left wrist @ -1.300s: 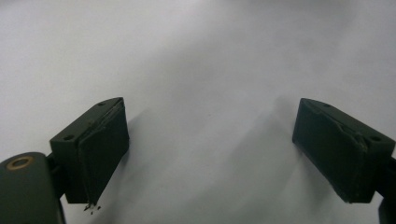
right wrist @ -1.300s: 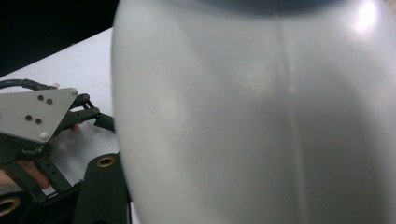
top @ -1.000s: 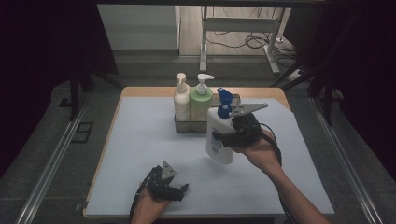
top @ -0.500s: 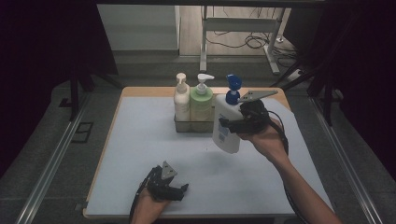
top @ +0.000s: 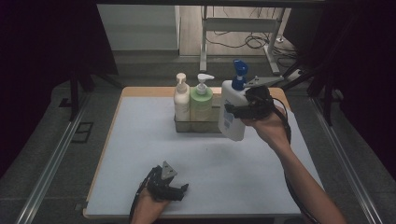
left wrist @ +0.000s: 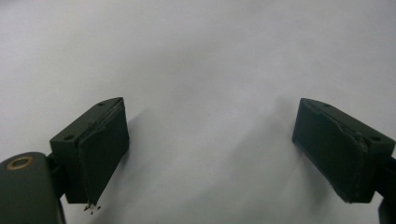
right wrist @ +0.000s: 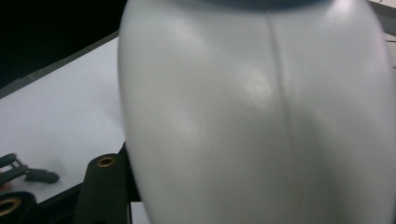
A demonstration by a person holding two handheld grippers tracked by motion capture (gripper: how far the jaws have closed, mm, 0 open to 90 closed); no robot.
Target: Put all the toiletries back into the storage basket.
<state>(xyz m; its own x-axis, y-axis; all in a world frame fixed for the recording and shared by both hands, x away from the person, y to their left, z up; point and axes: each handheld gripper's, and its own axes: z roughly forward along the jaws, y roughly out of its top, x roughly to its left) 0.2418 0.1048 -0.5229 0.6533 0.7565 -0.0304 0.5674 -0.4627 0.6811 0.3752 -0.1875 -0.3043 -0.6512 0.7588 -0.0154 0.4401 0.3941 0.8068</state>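
A white pump bottle [top: 232, 112] with a blue pump head hangs in the air just right of the metal rack [top: 198, 125], tilted a little. My right gripper [top: 237, 111] is shut on its body; in the right gripper view the white bottle [right wrist: 261, 116] sits right up against the camera. The rack holds a cream pump bottle [top: 181, 99] and a green pump bottle [top: 201, 100] side by side. My left gripper [top: 180, 190] rests near the table's front edge. In the left gripper view its jaws [left wrist: 212, 154] stand wide open over the bare white mat, with nothing between them.
The white mat [top: 140, 154] covers the wooden table [top: 140, 91]. Dark floor and metal rails run along both sides. A metal stand and cables lie beyond the far edge.
My right gripper has carried the white bottle up and toward the far right, from over the mat to beside the rack. The left gripper has stayed put.
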